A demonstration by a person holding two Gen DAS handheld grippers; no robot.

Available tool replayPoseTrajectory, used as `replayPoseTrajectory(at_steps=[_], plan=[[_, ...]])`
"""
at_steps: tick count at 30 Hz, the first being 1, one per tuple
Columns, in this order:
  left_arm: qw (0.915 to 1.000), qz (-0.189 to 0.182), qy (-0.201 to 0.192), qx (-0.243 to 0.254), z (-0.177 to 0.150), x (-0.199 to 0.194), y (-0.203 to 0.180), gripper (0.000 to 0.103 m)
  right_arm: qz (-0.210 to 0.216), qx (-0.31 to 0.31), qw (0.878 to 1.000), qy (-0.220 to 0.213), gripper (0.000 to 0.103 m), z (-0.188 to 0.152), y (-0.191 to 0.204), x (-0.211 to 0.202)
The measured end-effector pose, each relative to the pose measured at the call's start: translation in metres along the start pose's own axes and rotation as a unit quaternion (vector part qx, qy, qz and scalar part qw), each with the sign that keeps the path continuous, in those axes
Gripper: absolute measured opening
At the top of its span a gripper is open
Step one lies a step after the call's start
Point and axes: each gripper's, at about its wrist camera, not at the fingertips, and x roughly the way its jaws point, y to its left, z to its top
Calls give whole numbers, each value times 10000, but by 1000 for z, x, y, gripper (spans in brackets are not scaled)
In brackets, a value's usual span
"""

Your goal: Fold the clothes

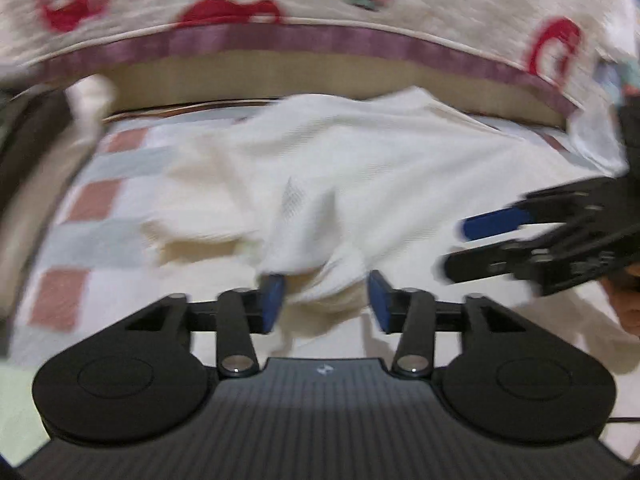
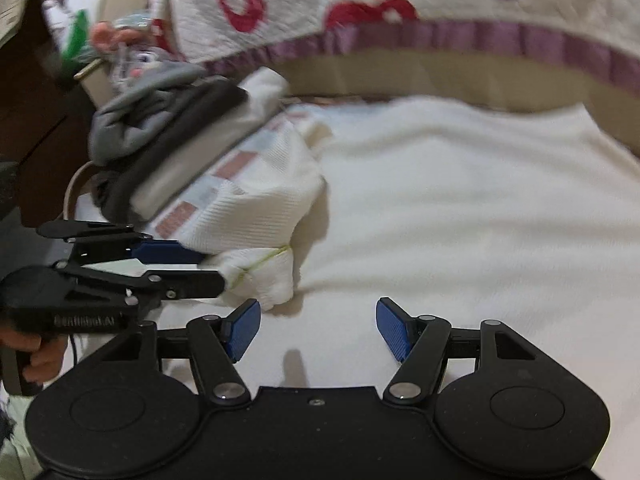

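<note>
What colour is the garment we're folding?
Cream-white, ribbed knit garment; the right wrist view shows it best.

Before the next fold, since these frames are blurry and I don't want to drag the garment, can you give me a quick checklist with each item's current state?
1. Left tongs on the white knit garment: cannot tell. A bunched fold sits between the wide-spread pads, but a pinch is not clear.
2. Right tongs free of cloth: ok. They are open with nothing between the pads.
3. Garment spread flat: not ok. The left side is bunched and lifted into a ridge.
4. Folded clothes pile apart from the garment: cannot tell, blur hides the edge.
5. Quilt edge off the garment: ok. A tan band shows between them.
</note>
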Motion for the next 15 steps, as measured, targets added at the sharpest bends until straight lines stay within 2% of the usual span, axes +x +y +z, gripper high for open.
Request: replayPoseTrajectory(at_steps=[3,5,7,12,15], plan=[[9986,185,-55,-483,-14,-8,25,51,7,-718,9970,-302,70,4,23,-4],[9973,202,-57,-701,-19,-9,36,51,-17,-1253,9917,-271,70,5,42,2],[9972,248,-2,-704,-22,-8,38,51,-85,-1653,9861,-164,70,4,57,12],[9978,390,191,-492,-29,-2,35,47,-625,-1947,9785,259,70,0,77,48],[9977,475,308,-365,-32,1,33,47,-551,-1911,9799,127,70,6,75,59]])
